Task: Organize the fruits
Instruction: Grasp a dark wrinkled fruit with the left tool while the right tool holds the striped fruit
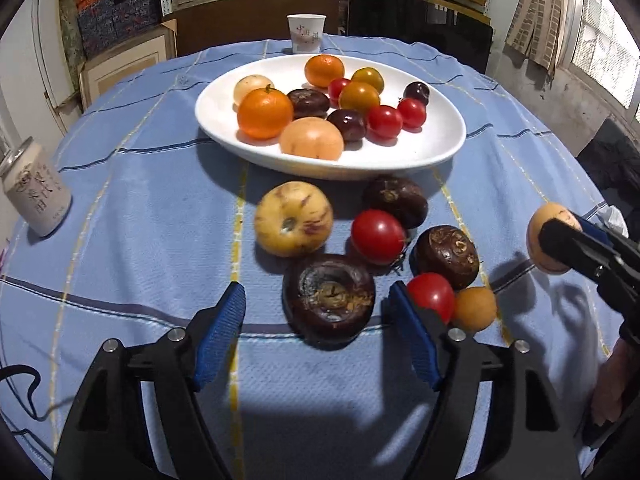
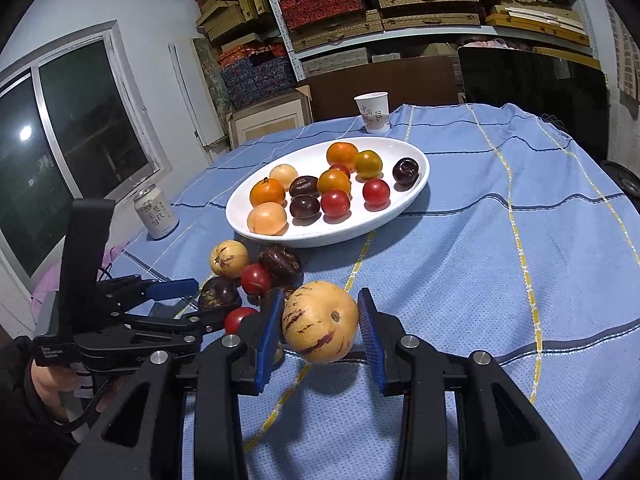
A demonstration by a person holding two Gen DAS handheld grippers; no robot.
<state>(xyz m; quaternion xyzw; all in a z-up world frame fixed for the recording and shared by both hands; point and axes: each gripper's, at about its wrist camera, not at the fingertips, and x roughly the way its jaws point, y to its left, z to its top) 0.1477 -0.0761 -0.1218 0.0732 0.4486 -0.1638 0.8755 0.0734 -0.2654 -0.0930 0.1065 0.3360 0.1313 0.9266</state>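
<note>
Holding a yellow striped fruit (image 2: 320, 326) tight between its blue pads, the right gripper (image 2: 320, 336) sits near the white plate (image 2: 416, 184), while the left gripper (image 1: 318, 312) has its fingers apart around a dark round fruit (image 1: 329, 300) in front of that plate.

A storeroom doubling as a dining corner: metal shelves (image 2: 400, 12) stacked with woven and brocade gift boxes (image 2: 328, 4), cartons (image 1: 124, 64) on the floor, and a tabletop under a blue checked cloth (image 2: 500, 216), beside a sliding window (image 2: 72, 136).
</note>
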